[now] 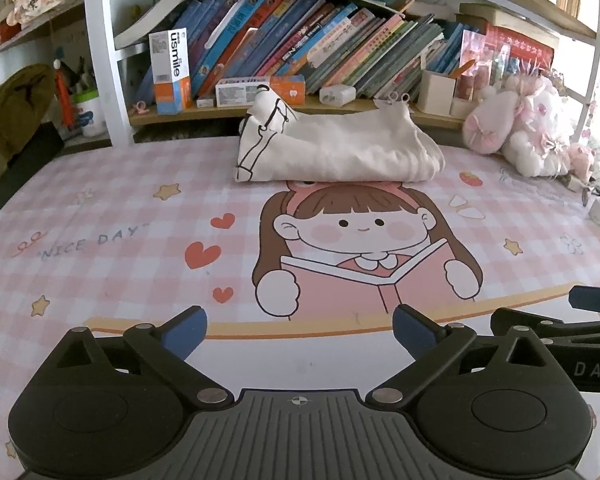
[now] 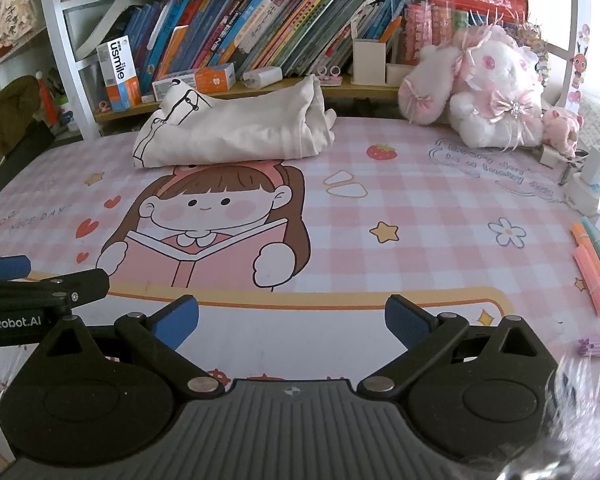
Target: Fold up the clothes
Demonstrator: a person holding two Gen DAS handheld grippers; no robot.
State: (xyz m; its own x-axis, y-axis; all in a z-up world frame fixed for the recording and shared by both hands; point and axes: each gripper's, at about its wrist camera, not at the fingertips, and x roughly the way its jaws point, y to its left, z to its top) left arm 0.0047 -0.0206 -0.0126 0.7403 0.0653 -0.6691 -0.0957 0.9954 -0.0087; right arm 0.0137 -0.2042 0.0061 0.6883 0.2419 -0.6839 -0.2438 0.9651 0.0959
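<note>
A cream garment with a black line print lies bunched and folded at the far side of the desk, against the low shelf; the right wrist view shows the garment left of centre. My left gripper is open over the near part of the pink checked desk mat, well short of the garment, with nothing between its blue pads. My right gripper is also open and empty, close beside it on the right. Each gripper's blue finger shows at the edge of the other's view.
A shelf of leaning books runs behind the desk, with a usmile box on it. A white and pink plush toy sits at the back right. Pastel pens and a white charger lie along the right edge.
</note>
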